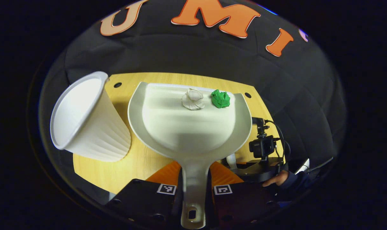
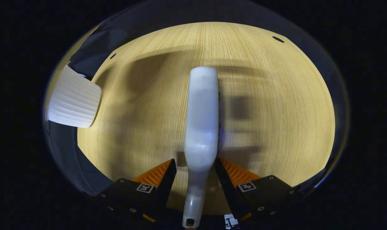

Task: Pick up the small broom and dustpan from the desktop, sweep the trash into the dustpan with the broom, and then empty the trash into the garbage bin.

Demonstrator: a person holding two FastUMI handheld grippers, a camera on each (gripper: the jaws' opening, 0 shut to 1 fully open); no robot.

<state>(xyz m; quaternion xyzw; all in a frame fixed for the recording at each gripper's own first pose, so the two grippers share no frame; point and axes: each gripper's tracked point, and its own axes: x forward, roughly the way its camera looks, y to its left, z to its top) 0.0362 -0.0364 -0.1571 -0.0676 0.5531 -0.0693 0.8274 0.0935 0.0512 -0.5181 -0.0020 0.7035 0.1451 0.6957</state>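
Note:
My left gripper (image 1: 195,188) is shut on the handle of the white dustpan (image 1: 187,127), which reaches out over the wooden table (image 1: 139,163). A white paper wad (image 1: 192,99) and a green paper wad (image 1: 220,99) lie in the pan near its far lip. The white ribbed garbage bin (image 1: 88,124) stands just left of the pan. In the right gripper view the white broom (image 2: 201,118) points away over the table (image 2: 276,95), its handle between the fingers of my right gripper (image 2: 196,161), with a gap showing at the left finger. That gripper (image 1: 262,147) sits right of the pan.
The bin (image 2: 73,102) is at the far left in the right gripper view. A hand (image 1: 276,179) holds the right gripper near the table's right edge. Small dark holes (image 1: 117,85) mark the tabletop's far corners. Black cloth wall rises behind the table.

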